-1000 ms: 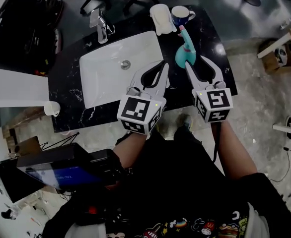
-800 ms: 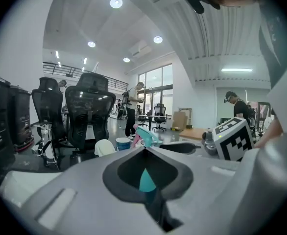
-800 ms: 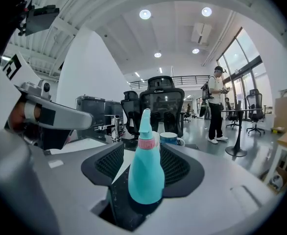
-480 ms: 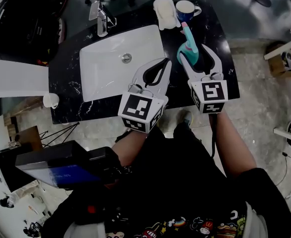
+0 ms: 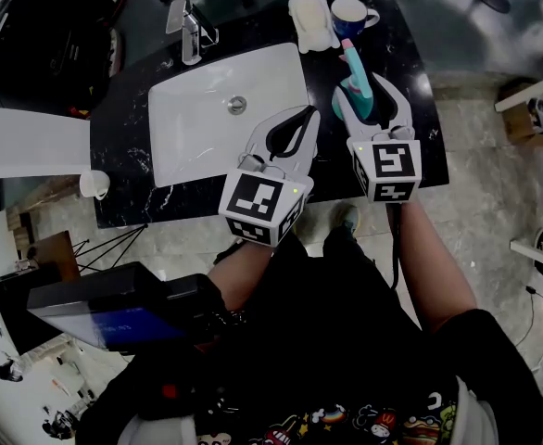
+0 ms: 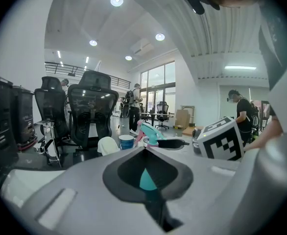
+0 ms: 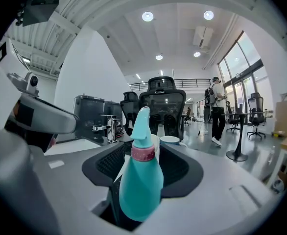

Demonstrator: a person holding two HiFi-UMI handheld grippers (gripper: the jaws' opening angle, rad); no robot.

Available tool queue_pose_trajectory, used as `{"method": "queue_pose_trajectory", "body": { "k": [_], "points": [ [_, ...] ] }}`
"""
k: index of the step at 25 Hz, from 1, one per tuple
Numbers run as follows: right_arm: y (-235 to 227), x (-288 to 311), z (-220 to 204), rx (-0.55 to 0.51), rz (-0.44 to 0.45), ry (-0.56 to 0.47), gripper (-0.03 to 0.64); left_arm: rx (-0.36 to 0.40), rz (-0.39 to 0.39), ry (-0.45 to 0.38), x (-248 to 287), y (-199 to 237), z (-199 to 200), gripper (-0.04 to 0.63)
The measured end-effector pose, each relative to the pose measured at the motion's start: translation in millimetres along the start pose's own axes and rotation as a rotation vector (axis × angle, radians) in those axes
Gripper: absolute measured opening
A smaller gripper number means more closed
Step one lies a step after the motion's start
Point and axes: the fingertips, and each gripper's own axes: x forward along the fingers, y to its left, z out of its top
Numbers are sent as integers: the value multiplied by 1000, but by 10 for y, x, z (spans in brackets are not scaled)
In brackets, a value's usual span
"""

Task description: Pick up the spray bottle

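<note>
The teal spray bottle (image 5: 356,78) with a pink collar stands upright on the black marble counter (image 5: 132,156), to the right of the sink. My right gripper (image 5: 366,95) is open and its jaws stand on either side of the bottle's body. In the right gripper view the bottle (image 7: 141,180) fills the gap between the jaws of the right gripper (image 7: 146,148), and I cannot tell if they touch it. My left gripper (image 5: 305,115) is shut and empty over the counter's front, beside the sink's right edge. In the left gripper view the bottle (image 6: 147,133) shows beyond the closed tips of the left gripper (image 6: 144,150).
A white sink basin (image 5: 207,123) with a chrome faucet (image 5: 190,31) takes up the counter's left. A blue mug (image 5: 349,15) and a white soap dish (image 5: 310,21) stand just behind the bottle. A white cup (image 5: 94,184) sits at the counter's left end. Office chairs (image 7: 162,106) stand beyond.
My right gripper has moved forward, so the bottle now sits deep between its jaws instead of ahead of them. The left gripper has hardly moved.
</note>
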Motion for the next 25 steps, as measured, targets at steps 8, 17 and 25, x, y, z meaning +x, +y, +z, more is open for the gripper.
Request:
{"method": "queue_pose_trajectory", "body": {
  "k": [8,17,25],
  "points": [
    [-3,45,27,-13,-29,2,198,0,3,0,-10,68,11,1],
    [-26,-32,124,-22,-55,-16,179,9,-13,-11,-31,90,71,1],
    [-10,-121,187,-13,-80,-26,156,19,-40,-21,-66,80,106,1]
  ]
}}
